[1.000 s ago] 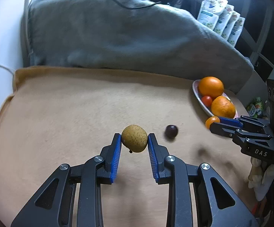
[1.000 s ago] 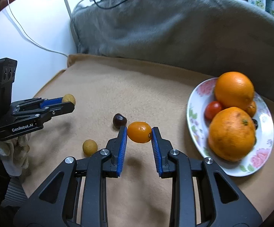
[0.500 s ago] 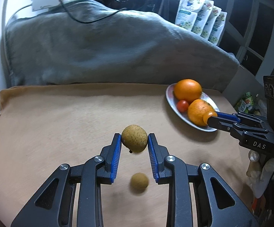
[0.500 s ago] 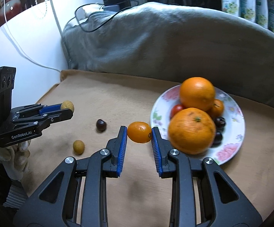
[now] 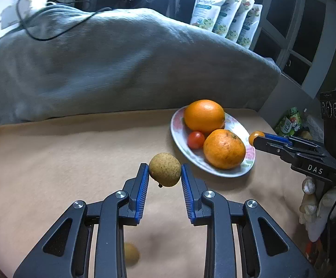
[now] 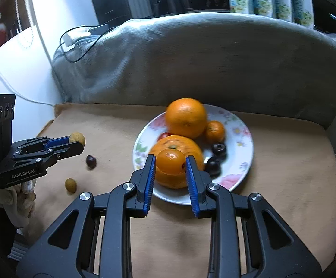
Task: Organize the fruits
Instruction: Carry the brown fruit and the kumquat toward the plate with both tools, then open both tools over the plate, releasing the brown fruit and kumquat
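My left gripper (image 5: 165, 173) is shut on a tan speckled longan (image 5: 165, 169), held above the beige cloth (image 5: 63, 162) just left of the floral plate (image 5: 179, 136). In the right wrist view my right gripper (image 6: 170, 164) is shut on a small orange kumquat (image 6: 170, 161) and hangs over the near rim of the plate (image 6: 239, 139). The plate carries two big oranges (image 6: 186, 117), a small one, a cherry tomato (image 5: 196, 140) and dark fruits (image 6: 218, 149). A loose longan (image 6: 70, 184) and a dark fruit (image 6: 91, 161) lie on the cloth to the left.
A grey blanket-covered bulk (image 5: 121, 64) rises behind the cloth, with cables across its top. Several pouches (image 5: 225, 20) stand further back. A white wall (image 6: 17, 76) borders the left side. A gloved hand (image 6: 17, 199) holds the left gripper.
Both grippers have moved right toward the plate with their fruit. The plate has come nearer in both views, and the kumquat now hangs over its near rim.
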Demonstrator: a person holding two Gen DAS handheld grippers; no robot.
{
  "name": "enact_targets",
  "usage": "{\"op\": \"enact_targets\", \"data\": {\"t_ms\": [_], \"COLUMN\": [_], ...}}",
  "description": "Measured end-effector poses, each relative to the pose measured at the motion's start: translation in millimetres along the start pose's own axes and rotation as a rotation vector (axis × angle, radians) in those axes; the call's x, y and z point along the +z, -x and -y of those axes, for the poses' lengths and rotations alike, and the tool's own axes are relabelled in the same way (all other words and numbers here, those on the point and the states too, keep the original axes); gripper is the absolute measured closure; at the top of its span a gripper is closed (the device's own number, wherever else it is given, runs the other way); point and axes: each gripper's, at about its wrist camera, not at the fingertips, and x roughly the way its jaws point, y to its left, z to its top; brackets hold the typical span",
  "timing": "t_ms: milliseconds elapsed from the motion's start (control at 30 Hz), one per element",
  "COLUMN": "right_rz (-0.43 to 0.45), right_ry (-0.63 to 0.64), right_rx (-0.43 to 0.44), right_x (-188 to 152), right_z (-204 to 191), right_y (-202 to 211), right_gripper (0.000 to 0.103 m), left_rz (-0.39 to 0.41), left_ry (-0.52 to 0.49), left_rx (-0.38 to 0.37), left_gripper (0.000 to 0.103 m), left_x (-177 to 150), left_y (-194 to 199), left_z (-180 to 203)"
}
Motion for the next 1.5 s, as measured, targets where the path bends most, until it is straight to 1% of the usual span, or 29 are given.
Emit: {"op": "enact_targets", "data": {"t_ms": [400,867,1167,1500], "right_rz": [-0.016,-0.035,-0.046,-0.047], "right_ry": [-0.051,-0.053,-0.056,-0.054], "right_rx": [-0.028,-0.021,-0.014,-0.005], "right_x": [-1.1,-2.3,-3.3,-4.2], "right_z": [36.9,45.1,47.1,47.2], "right_y": [-9.0,-21.5,-25.3,-24.4], "right_gripper": [0.076,0.076,0.075,0.075], "left_rz": [-0.024,-0.067,-0.076,-0.069], "left_ry": [-0.03,-0.03,-0.017,-0.017], "left_rx": [-0.019,-0.03,-0.048,-0.058], "left_gripper": [0.076,0.076,0.076,0.075], "left_x": [20.5,35.8,40.4,43.2], "left_y": [-32.9,-70.1,-76.3,-75.5], "left_z": [18.5,21.1,19.3,20.8]}}
